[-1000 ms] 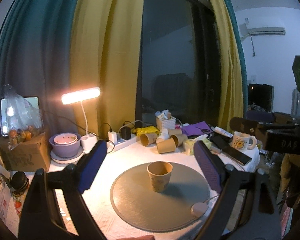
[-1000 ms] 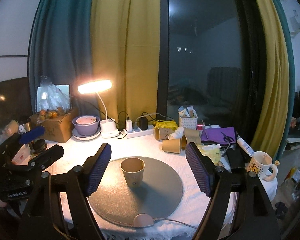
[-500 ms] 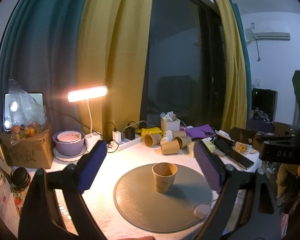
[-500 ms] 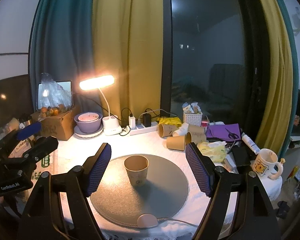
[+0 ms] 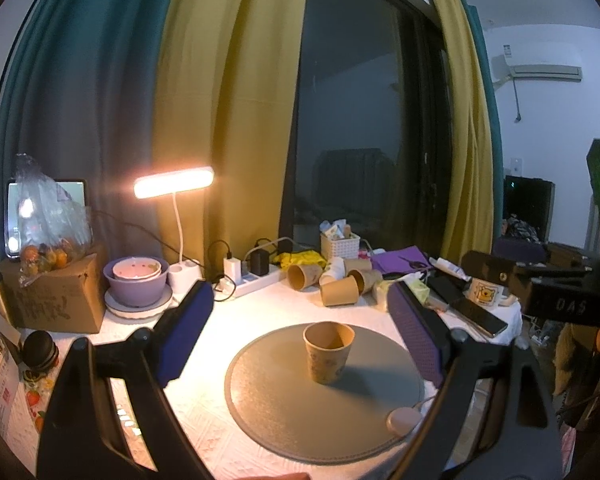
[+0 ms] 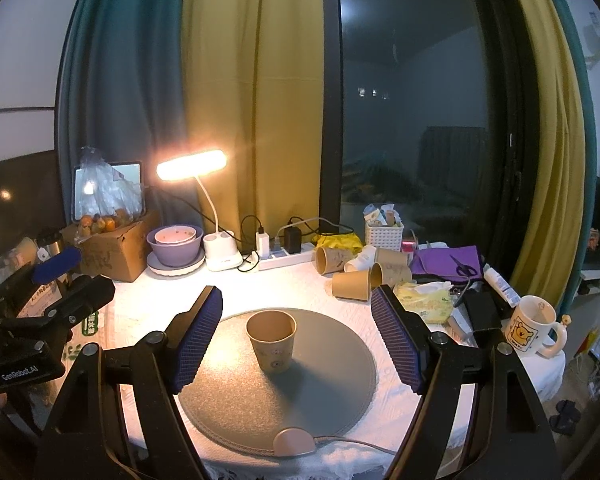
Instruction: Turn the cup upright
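A brown paper cup (image 5: 329, 351) stands upright, mouth up, on a round grey mat (image 5: 276, 408). It shows in the right wrist view too, the cup (image 6: 271, 339) on the mat (image 6: 320, 392). My left gripper (image 5: 300, 332) is open and empty, held back above the table, its blue pads wide on either side of the cup. My right gripper (image 6: 296, 332) is open and empty in the same way. Each gripper shows at the edge of the other's view, the right one (image 5: 556, 300) and the left one (image 6: 32, 320).
Several paper cups (image 6: 352, 272) lie on their sides at the back, by a white basket (image 6: 383, 234) and power strip (image 6: 288, 254). A lit desk lamp (image 6: 192, 166), purple bowl (image 6: 174, 246), cardboard box (image 6: 112, 250), bear mug (image 6: 530, 330) and phone (image 5: 478, 316) stand around.
Both grippers have drawn back and risen slightly, staying open. The cup stands still on the mat.
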